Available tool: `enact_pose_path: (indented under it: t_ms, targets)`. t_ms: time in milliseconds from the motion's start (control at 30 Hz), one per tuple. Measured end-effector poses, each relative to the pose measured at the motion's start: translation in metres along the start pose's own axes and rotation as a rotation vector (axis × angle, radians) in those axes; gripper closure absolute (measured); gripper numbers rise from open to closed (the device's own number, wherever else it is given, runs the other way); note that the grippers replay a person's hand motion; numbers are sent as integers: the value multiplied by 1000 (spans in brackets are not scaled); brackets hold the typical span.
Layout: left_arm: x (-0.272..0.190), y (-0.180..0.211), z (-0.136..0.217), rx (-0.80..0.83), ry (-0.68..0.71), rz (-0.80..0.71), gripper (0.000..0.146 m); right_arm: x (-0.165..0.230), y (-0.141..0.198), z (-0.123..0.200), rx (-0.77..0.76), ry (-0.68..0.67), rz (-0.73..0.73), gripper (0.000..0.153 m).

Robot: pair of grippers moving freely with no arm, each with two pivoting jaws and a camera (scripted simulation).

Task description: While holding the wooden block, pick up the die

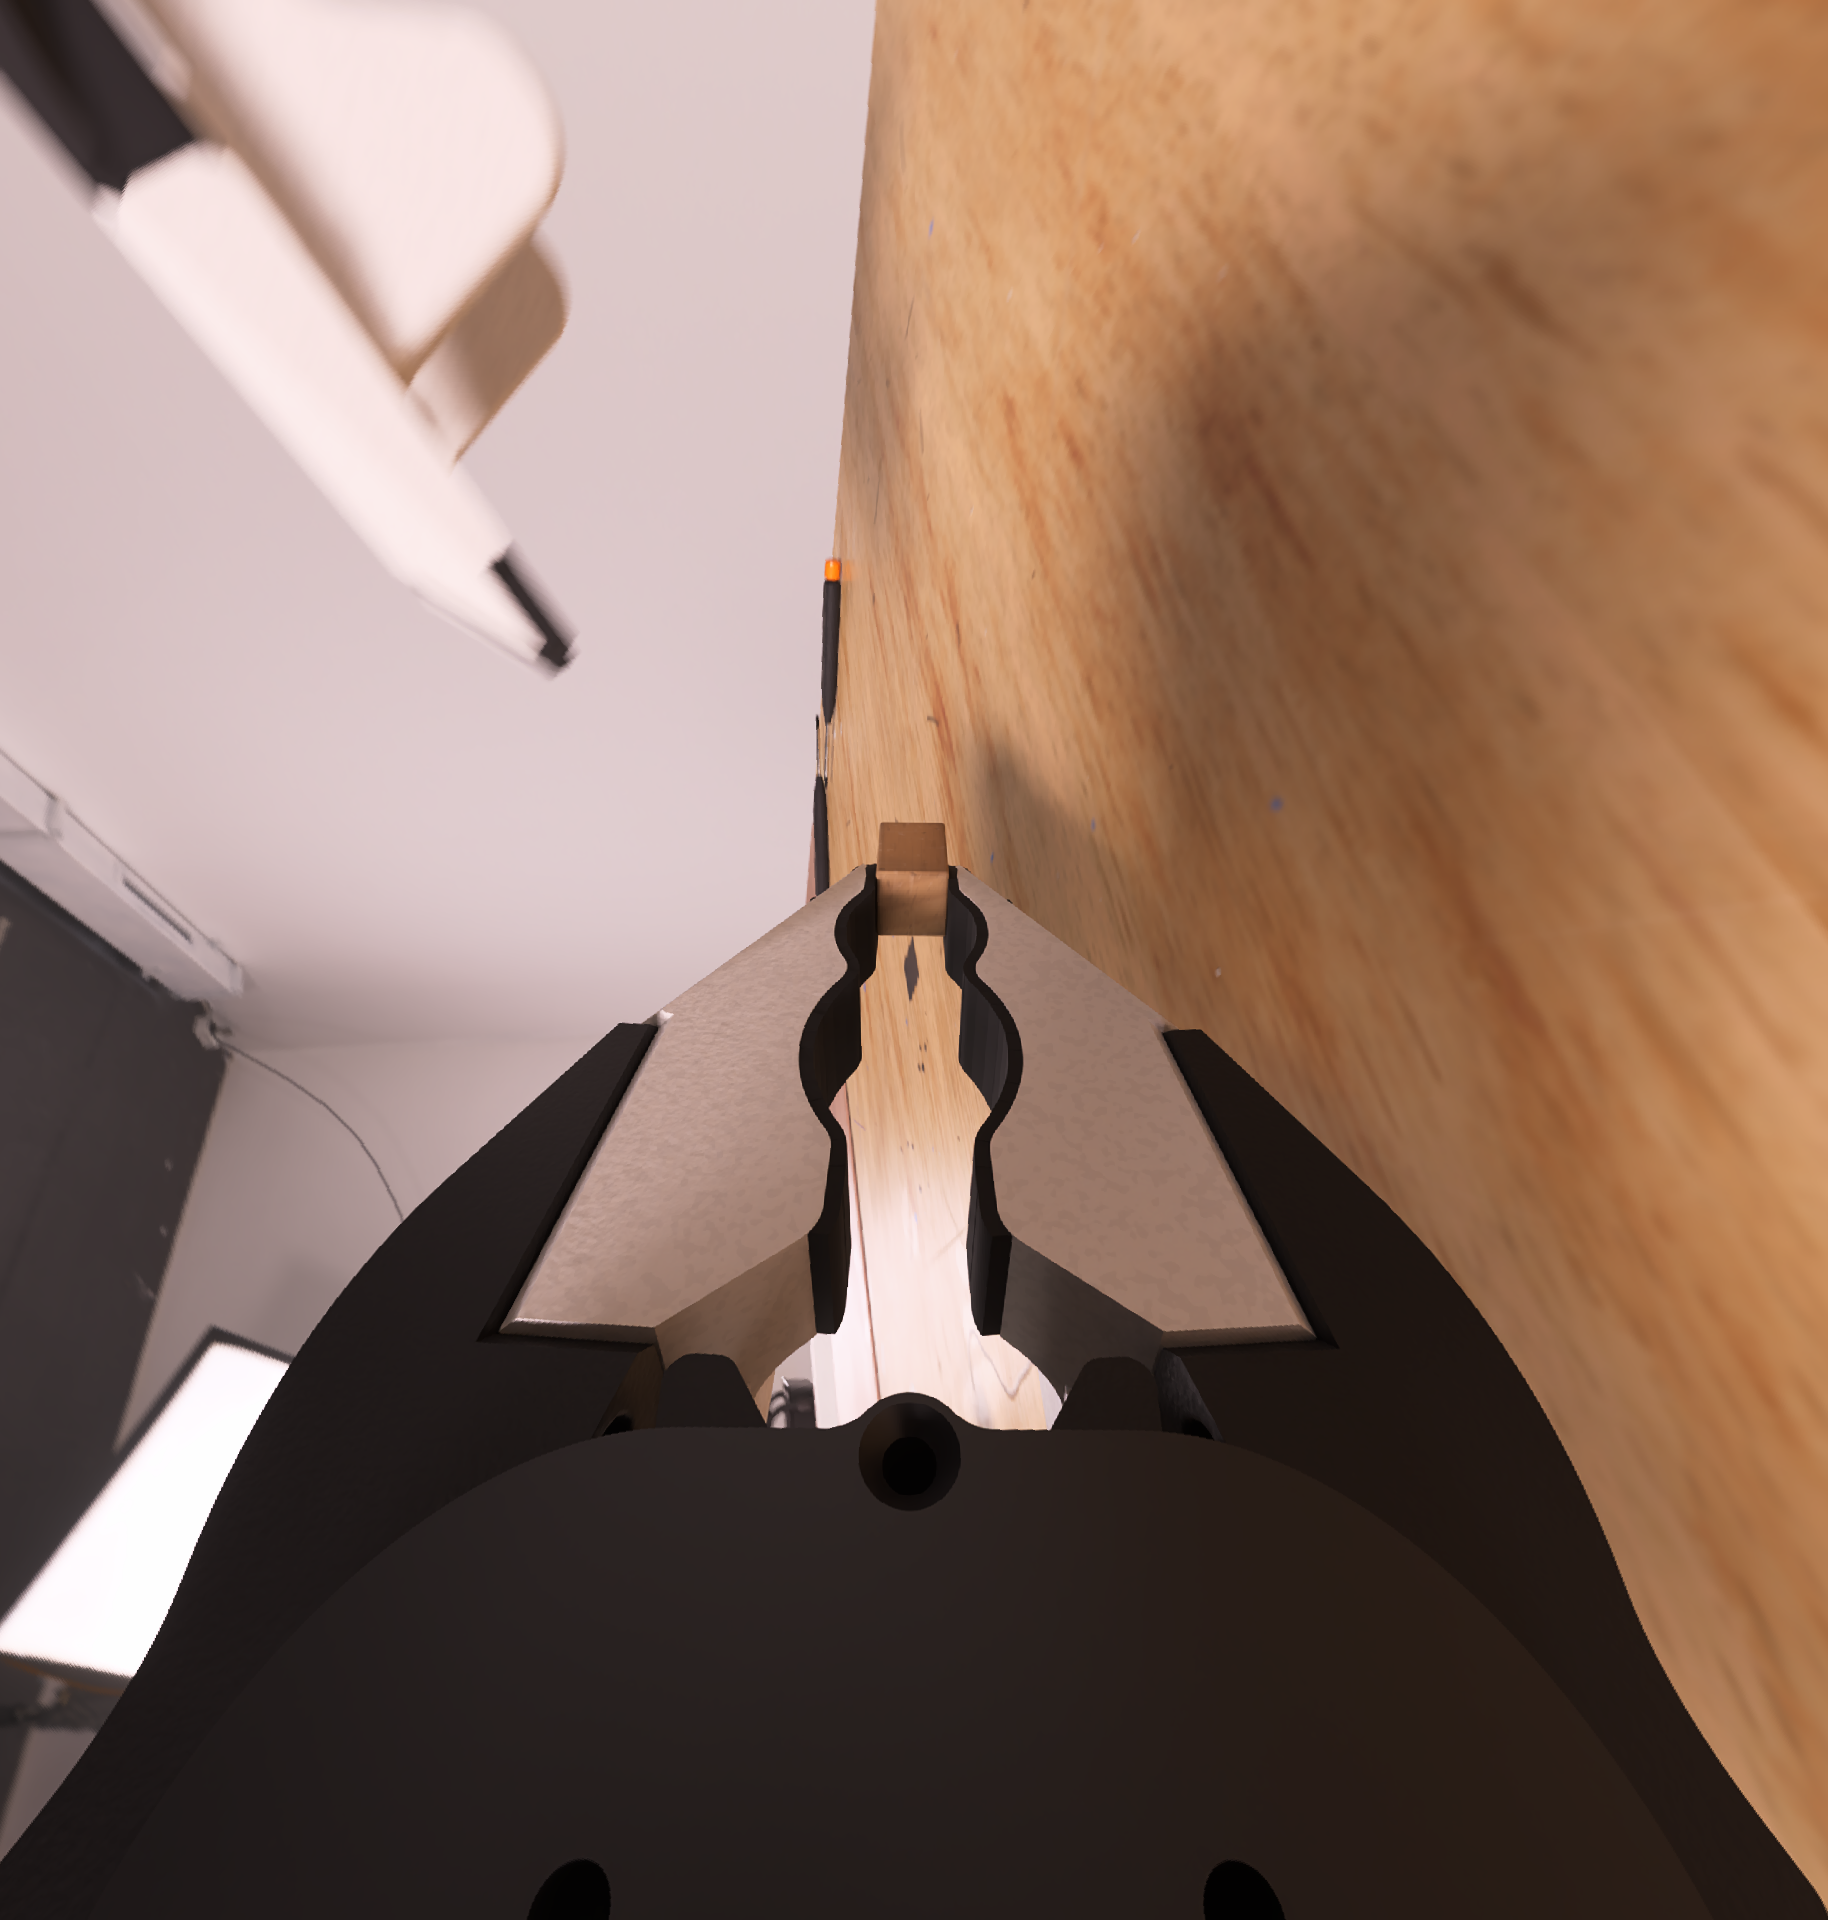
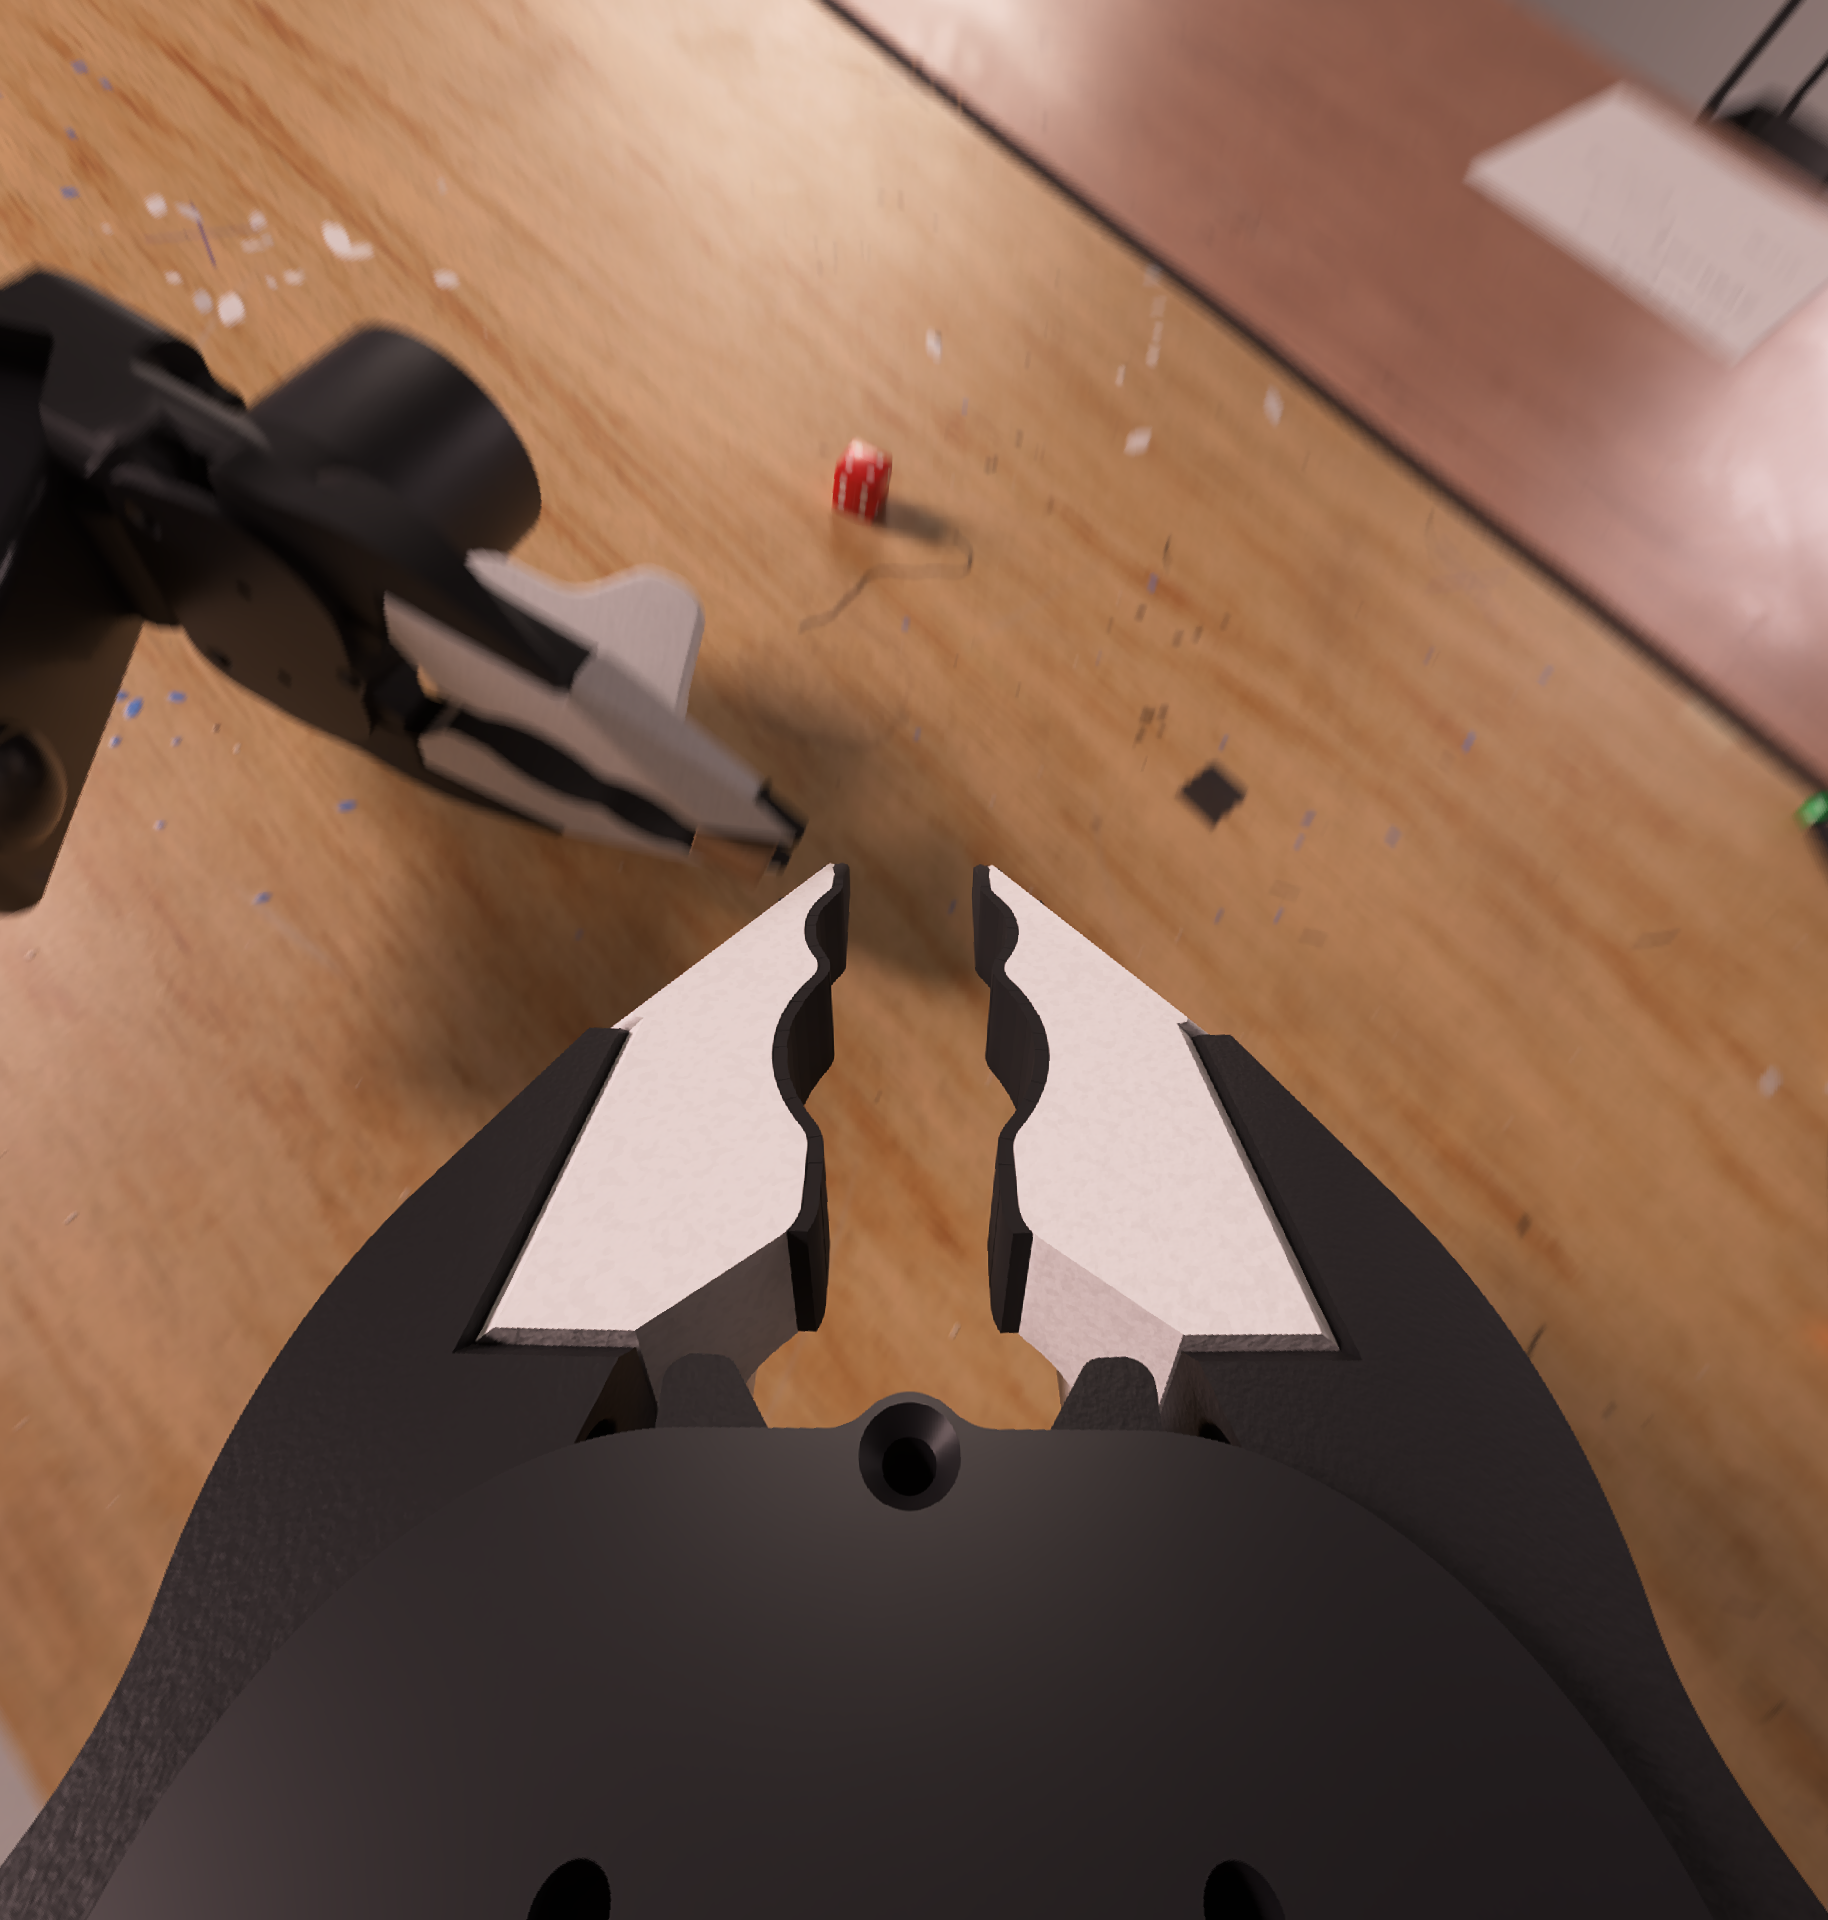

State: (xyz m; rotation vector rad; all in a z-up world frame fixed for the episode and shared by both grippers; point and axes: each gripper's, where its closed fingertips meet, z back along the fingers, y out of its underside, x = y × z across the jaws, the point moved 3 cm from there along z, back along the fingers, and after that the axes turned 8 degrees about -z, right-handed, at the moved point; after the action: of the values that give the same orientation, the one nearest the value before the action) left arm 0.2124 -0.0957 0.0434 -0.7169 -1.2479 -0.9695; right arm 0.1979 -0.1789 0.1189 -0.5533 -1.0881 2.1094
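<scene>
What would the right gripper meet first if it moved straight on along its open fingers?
Probably bare wooden table. The right gripper aims between the left gripper, close to its left, and the red die, slightly left of the line; depth is unclear.

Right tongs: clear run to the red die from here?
Probably yes. The right tongs are open, the die sits on bare table ahead, and the left tongs stay off to one side.

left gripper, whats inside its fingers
A small wooden block is pinched at the tips of the left gripper. Its front end sticks out; the sides pressed against the fingers are hidden.
</scene>
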Motion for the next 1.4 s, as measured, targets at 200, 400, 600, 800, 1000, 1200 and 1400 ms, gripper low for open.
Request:
enact_pose_path:
  t_ms: [200, 400, 600, 800, 1000, 1200, 1400]
  targets:
    - [-4, -16, 2, -59, 2, -97, 135, 19, -67, -66, -64, -160, 314, 129]
    - [-4, -21, 2, -80, 4, -115, 135, 26, -76, -178, 113, -216, 922, 123]
    - [1, -23, 3, -106, 13, -76, 135, 20, -76, -218, 295, -470, 942, 119]
    - [3, -24, 6, -132, 21, -35, 135, 21, -75, -236, 559, -641, 931, 122]
    - [5, -26, 8, -157, 30, -12, 135, 20, -79, -240, 665, -630, 1014, 119]
    - [3, -30, 9, -172, 43, -19, 135, 19, -75, -240, 709, -656, 960, 134]
    - [2, -28, 12, -178, 44, -9, 135, 19, -93, -223, 489, -514, 903, 135]
